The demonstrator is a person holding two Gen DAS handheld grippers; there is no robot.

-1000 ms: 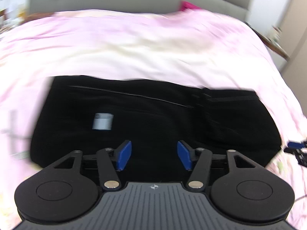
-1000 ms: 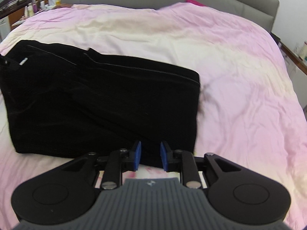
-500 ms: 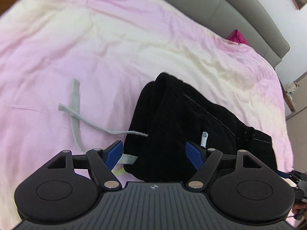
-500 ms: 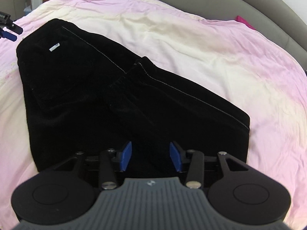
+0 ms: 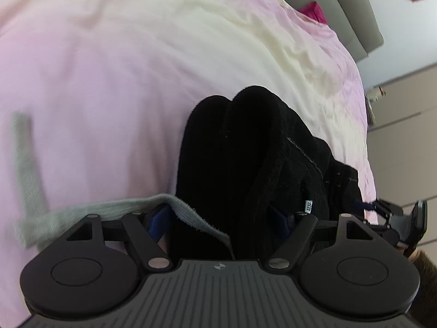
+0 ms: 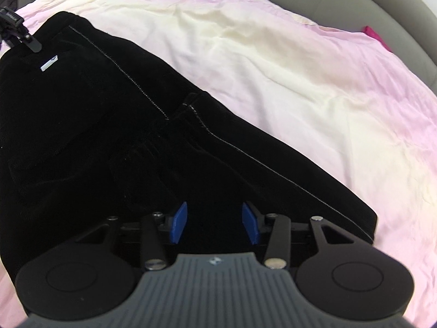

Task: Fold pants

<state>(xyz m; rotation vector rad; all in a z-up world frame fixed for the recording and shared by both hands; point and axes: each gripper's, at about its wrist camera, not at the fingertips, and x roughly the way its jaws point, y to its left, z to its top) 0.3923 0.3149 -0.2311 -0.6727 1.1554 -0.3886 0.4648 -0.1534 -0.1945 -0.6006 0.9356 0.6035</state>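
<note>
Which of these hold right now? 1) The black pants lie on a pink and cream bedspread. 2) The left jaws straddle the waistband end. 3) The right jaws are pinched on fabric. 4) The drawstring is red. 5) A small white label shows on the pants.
1) True: the black pants lie on the pink and cream bedspread.
2) True: the left gripper has its jaws wide, with the bunched waistband between them.
3) False: the right gripper has its jaws apart over the cloth, gripping nothing.
4) False: the flat drawstring is grey.
5) True: the small white label shows near the waistband.
</note>
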